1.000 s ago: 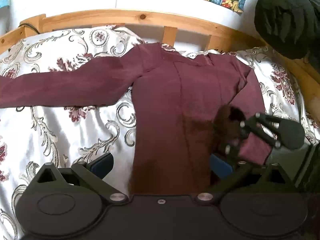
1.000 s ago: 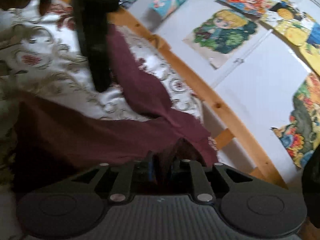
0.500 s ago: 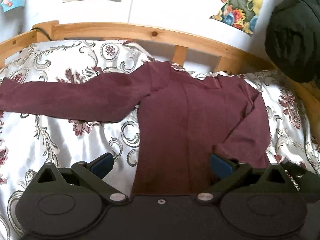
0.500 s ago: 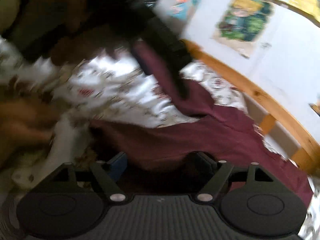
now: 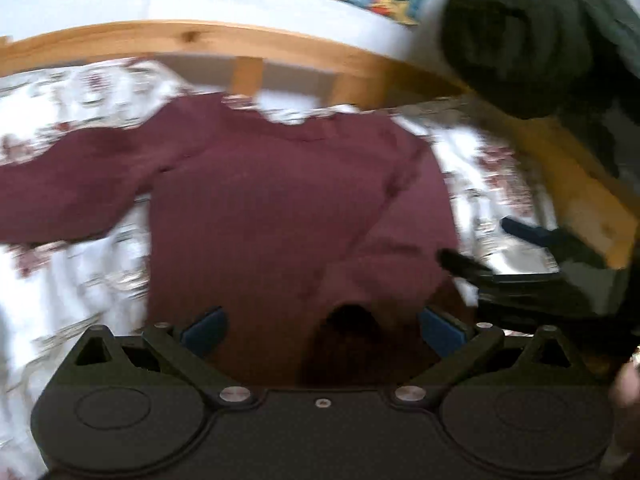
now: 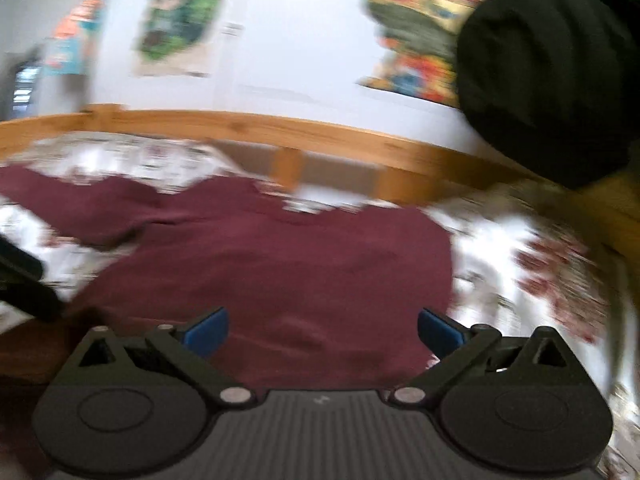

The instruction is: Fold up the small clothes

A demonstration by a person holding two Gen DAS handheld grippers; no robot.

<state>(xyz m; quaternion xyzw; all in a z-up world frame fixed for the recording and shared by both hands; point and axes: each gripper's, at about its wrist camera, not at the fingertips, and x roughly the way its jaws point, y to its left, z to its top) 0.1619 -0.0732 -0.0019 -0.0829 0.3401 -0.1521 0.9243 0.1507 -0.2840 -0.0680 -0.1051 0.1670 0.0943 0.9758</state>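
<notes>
Both grippers hang above the maroon long-sleeved top [image 5: 272,216], fingers spread wide and gripping nothing. Left gripper [image 5: 322,330] points along the garment from its hem end, blue-padded fingertips [image 5: 204,328] apart over the lower body of the top, with a dark fold of cloth between them just ahead of the housing. Right gripper [image 6: 322,330] is level in its own view, its blue pads [image 6: 440,334] parted over the lower right part of the top. From the left wrist view the right gripper [image 5: 516,256] shows at the top's right edge, black fingers pointing in toward the sleeve, and a sliver of the person's hand [image 5: 628,388] sits at the far right border.

The top lies flat on the floral bedspread [image 5: 72,280]. Its right sleeve [image 5: 400,248] is folded down and inward over the body; its left sleeve [image 5: 76,196] stretches straight out to the side across the bedspread. Past the neckline runs the wooden bed rail [image 6: 256,128], with a dark bundled garment [image 6: 548,68] over its right end, and colourful posters [image 6: 176,20] on the white wall behind. Both views are motion-blurred.
</notes>
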